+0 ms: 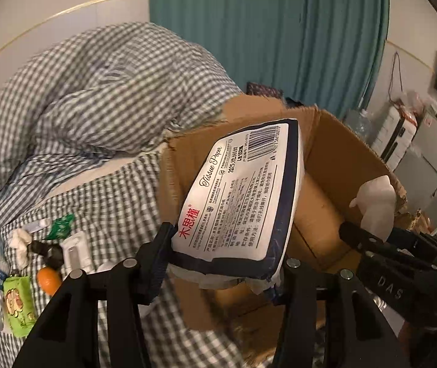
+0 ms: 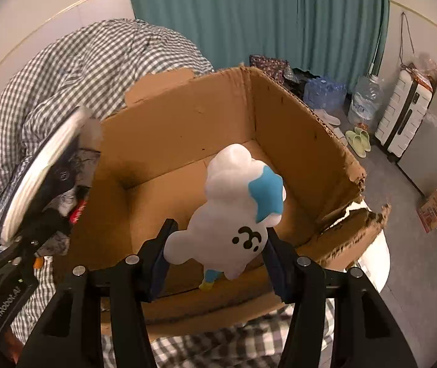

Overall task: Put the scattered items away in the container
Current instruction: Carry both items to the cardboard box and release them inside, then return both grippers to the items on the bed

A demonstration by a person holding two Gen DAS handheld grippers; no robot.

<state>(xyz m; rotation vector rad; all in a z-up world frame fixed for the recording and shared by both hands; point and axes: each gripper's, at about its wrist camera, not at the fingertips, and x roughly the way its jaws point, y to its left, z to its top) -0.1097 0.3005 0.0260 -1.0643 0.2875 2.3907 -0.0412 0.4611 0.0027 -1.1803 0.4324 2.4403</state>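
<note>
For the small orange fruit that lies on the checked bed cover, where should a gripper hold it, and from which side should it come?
Grip the orange fruit across its middle, coming from above. It is round, so any width serves, but the green packet lies close on its left and dark scraps just behind it. Set the fingers front and back-right, where the checked bed cover shows bare.

Tissue paper pack (image 1: pixel 243 193), white with dark navy edging, is held tilted above the open cardboard box (image 2: pixel 187 128). White figurine (image 2: pixel 233 214) with a blue star patch is held over the box interior. Orange (image 1: pixel 48 279), green packet (image 1: pixel 19 305) and wrappers are scattered on checked bedding.
</note>
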